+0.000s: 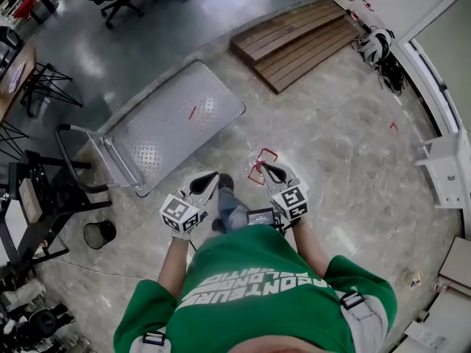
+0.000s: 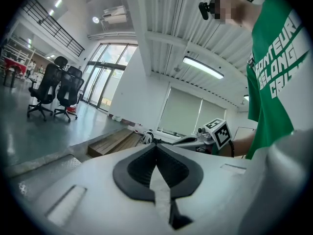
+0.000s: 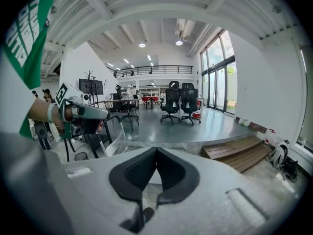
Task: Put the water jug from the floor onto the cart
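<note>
- Far left, a small black bin point(image 1: 98, 234) is seen on the floor point(image 1: 346, 168), beside a dark rack point(image 1: 37, 197).
- The cart point(image 1: 176, 123) is parked on the floor, up and left of the grippers. Its checker-plate deck is angled toward the wooden steps, and its push handle point(image 1: 65, 147) is raised at the near-left end.
- The left gripper point(image 1: 210, 176) is held out in front of the green shirt point(image 1: 250, 285), near the cart's closest corner. Its jaws are pressed together at the tips, and nothing is caught between them.
- A red-outlined mark point(image 1: 255, 172) is spotted on the floor between the 2 grippers, right by the right one's tips.
- The right gripper point(image 1: 267, 168) is held alongside, tilted downward. Its jaws are fully closed too, with nothing gripped.
- Wooden steps point(image 1: 294, 39) are laid on the floor at upper right, beyond the cart's far end.
- The water jug is shown by none of the 3 views, so its place cannot be told.
</note>
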`<control>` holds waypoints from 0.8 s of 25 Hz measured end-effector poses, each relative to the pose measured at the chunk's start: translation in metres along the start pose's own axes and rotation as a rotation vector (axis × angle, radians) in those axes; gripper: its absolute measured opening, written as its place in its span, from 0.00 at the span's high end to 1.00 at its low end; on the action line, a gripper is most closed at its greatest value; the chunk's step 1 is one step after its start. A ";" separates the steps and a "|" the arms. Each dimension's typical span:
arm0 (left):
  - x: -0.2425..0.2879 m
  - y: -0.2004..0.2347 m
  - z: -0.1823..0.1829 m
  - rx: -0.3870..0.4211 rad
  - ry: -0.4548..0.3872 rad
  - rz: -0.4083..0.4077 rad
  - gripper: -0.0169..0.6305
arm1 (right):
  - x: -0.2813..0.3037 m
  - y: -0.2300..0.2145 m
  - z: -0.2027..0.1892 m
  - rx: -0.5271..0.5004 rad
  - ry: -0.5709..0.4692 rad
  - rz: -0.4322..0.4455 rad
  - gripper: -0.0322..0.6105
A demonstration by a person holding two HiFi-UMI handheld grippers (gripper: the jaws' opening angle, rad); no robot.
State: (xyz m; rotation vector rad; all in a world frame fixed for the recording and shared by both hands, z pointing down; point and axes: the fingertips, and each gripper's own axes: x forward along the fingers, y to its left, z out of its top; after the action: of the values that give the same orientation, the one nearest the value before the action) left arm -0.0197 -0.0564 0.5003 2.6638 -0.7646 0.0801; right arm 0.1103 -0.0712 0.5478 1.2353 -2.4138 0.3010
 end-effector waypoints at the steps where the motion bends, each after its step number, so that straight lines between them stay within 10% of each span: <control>1: 0.004 0.002 -0.001 -0.003 0.006 -0.004 0.96 | 0.002 -0.002 -0.002 0.003 0.004 0.000 0.96; 20: 0.062 0.014 -0.023 -0.063 0.106 -0.102 0.96 | 0.035 -0.034 -0.036 0.108 0.061 -0.023 0.96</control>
State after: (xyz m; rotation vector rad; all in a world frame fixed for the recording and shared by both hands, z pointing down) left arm 0.0272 -0.0899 0.5359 2.6108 -0.5870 0.1661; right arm 0.1292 -0.1032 0.5954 1.2794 -2.3570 0.4614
